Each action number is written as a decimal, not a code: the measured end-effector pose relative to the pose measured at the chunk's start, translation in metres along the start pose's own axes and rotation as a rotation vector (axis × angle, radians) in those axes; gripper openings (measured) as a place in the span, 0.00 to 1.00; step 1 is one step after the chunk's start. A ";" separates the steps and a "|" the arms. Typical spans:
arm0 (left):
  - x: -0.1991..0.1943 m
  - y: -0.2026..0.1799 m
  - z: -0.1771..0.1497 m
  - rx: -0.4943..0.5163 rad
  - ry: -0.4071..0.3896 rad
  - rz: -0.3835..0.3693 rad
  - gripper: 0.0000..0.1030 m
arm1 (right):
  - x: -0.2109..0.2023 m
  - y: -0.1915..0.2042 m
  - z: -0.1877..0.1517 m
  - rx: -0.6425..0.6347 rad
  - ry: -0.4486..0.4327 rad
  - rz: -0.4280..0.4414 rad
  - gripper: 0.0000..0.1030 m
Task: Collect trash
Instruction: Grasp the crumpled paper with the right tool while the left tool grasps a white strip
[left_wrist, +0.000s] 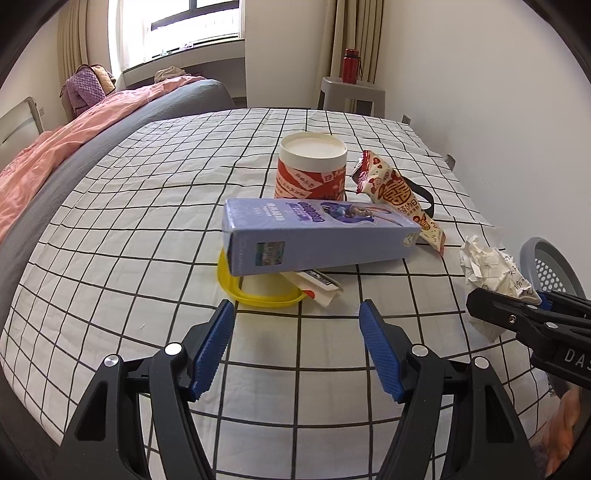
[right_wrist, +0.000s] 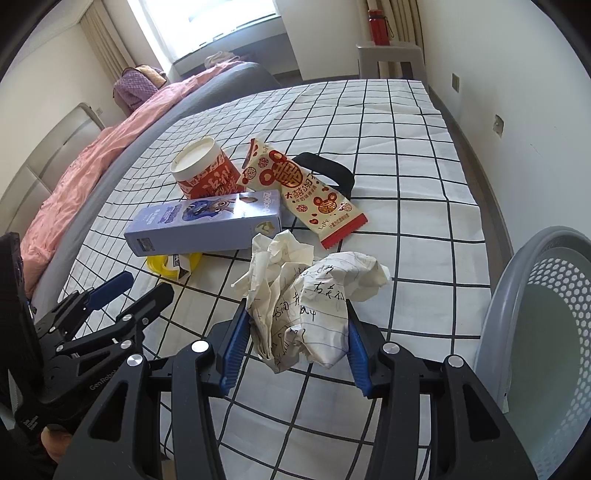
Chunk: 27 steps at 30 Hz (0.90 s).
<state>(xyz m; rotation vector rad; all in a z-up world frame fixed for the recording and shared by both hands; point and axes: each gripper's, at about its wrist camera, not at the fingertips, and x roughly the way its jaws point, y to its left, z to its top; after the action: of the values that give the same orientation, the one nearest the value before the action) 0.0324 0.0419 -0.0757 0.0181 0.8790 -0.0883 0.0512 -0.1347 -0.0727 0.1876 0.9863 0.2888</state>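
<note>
The right hand-held gripper (right_wrist: 295, 332) pinches the crumpled paper (right_wrist: 306, 299) (loosely wadded); it could slip before reaching the basket (right_wrist: 517, 295). The left hand-held gripper (left_wrist: 297, 347) gapes empty.

A home bedroom: a grey-framed bed with rumpled pink bedding (left_wrist: 74, 136), beige curtains (left_wrist: 74, 40) beside a bright window (left_wrist: 192, 22).

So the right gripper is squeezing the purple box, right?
No. The right gripper is squeezing the crumpled paper, not the purple box, which lies untouched on the checked sheet. The right wrist view shows it.
</note>
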 end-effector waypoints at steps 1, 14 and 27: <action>0.002 -0.002 0.000 -0.001 -0.001 0.003 0.65 | -0.002 -0.001 0.000 0.000 -0.005 0.002 0.46; 0.024 -0.012 0.009 -0.019 0.008 0.045 0.33 | -0.020 -0.010 -0.001 -0.004 -0.033 0.041 0.46; 0.003 0.001 -0.001 -0.040 0.018 0.003 0.15 | -0.023 -0.013 -0.004 0.004 -0.034 0.047 0.46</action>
<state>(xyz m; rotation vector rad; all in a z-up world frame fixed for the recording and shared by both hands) 0.0341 0.0431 -0.0788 -0.0170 0.8987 -0.0675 0.0386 -0.1544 -0.0605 0.2188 0.9498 0.3262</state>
